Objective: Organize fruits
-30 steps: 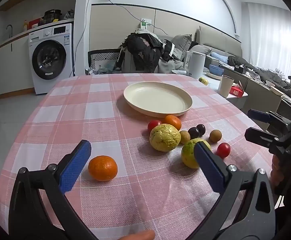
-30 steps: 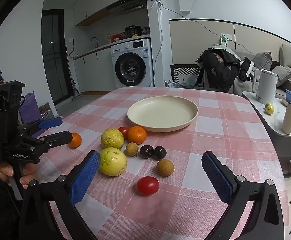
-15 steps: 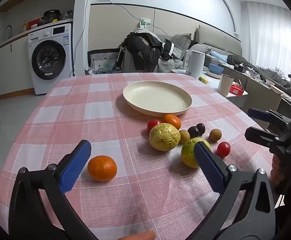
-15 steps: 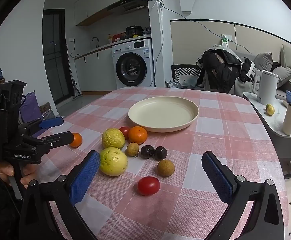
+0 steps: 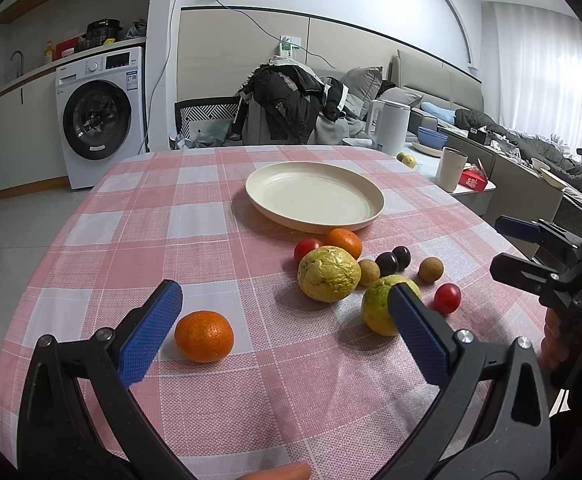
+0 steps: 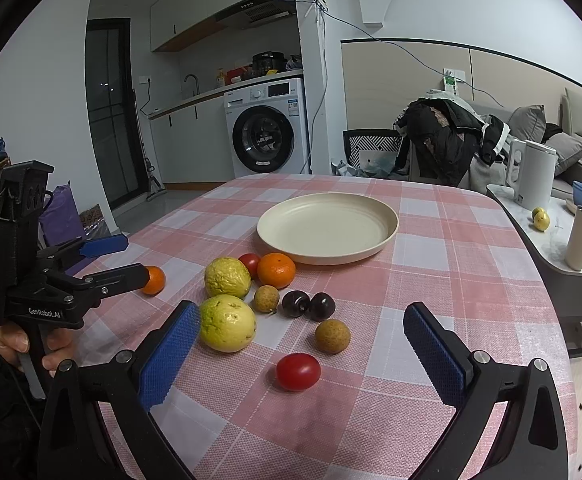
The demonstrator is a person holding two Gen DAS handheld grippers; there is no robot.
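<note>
- The left gripper point(image 5: 283, 320) is spread wide and holds nothing. A lone orange point(image 5: 204, 336) sits on the table just beside its left finger.
- The right gripper point(image 6: 303, 340) is spread wide too, with nothing in it. A red tomato point(image 6: 298, 371) lies on the cloth between its fingers.
- The plate point(image 6: 387, 236) is the big cream dish in the middle of the pink checked table point(image 6: 471, 280). It has no fruit on it.
- Near the front of the plate lies a bunch of fruit: two big yellow-green fruits point(image 6: 227, 323), two small brown round ones point(image 6: 332, 336) and two dark ones point(image 6: 309, 305).
- Another orange point(image 6: 276, 270) and a second tomato point(image 6: 250, 262) sit just in front of the plate's rim.
- Far behind the plate stands a washing machine point(image 6: 269, 132).
</note>
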